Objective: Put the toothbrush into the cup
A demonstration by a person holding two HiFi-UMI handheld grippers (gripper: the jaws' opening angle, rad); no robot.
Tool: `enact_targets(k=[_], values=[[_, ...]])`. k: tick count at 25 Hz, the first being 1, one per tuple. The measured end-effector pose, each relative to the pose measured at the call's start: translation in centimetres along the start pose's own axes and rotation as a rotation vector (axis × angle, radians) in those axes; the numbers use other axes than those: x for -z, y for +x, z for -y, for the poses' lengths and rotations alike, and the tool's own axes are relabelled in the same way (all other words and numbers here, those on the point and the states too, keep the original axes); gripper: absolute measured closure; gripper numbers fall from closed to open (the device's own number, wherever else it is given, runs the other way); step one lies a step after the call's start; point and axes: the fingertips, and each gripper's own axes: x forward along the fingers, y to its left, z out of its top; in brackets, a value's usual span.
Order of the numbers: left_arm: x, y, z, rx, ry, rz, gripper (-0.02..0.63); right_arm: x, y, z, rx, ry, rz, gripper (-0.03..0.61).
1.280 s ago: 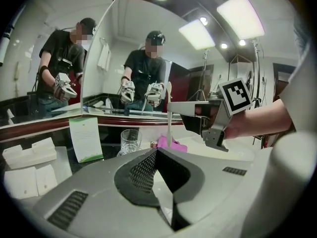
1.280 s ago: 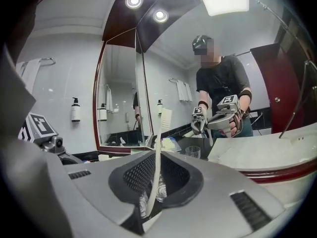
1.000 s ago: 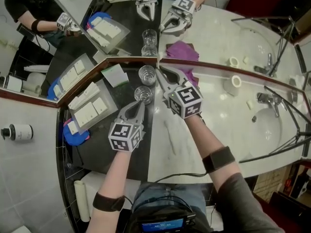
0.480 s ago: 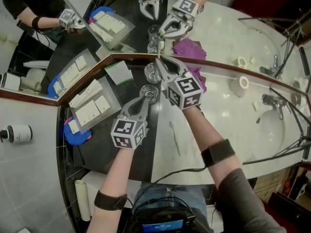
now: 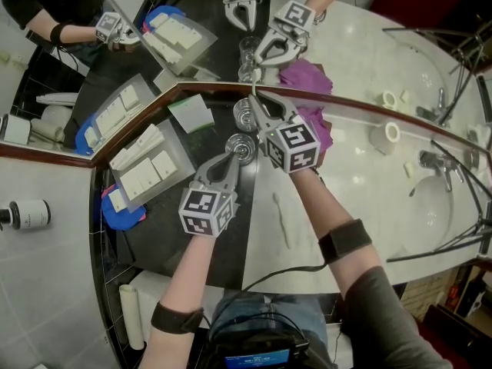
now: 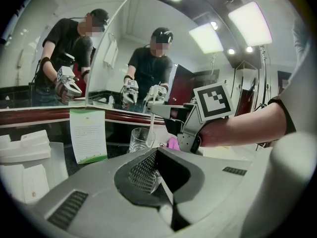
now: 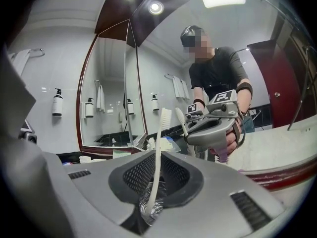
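Observation:
Two clear glasses stand on the dark counter by the mirror: a far glass (image 5: 244, 115) (image 6: 140, 139) and a near glass (image 5: 241, 146). My right gripper (image 5: 257, 108) (image 7: 157, 182) is shut on a white toothbrush (image 7: 159, 148) (image 6: 150, 125), held upright with the bristles on top. Its lower end sits inside the far glass (image 7: 150, 206). The left gripper (image 5: 232, 154) (image 6: 157, 155) is shut, and its tips rest at the near glass's rim. I cannot tell whether it pinches the rim.
A mirror runs along the counter's back and doubles everything. A purple cloth (image 5: 319, 125) lies right of the glasses. A clear tray of white packets (image 5: 146, 167), a blue item (image 5: 119, 206) and a green-edged card (image 5: 192, 114) sit left. A basin with tap (image 5: 430, 164) is right.
The right gripper has sunk a little toward the far glass with the toothbrush in it. The left gripper has stayed by the near glass.

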Motion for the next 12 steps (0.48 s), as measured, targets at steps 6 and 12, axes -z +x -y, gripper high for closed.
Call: enact_targets(k=[6, 12], values=[[0.5, 0.0, -0.2, 0.0, -0.009, -0.006, 0.612, 2.2, 0.4, 0.1, 0.009, -0.005, -0.064, 0.519], [0.6, 0.0, -0.5, -0.002, -0.016, -0.005, 0.612, 4.2, 0.6, -0.2, -0.001, -0.049, -0.135, 0.518]])
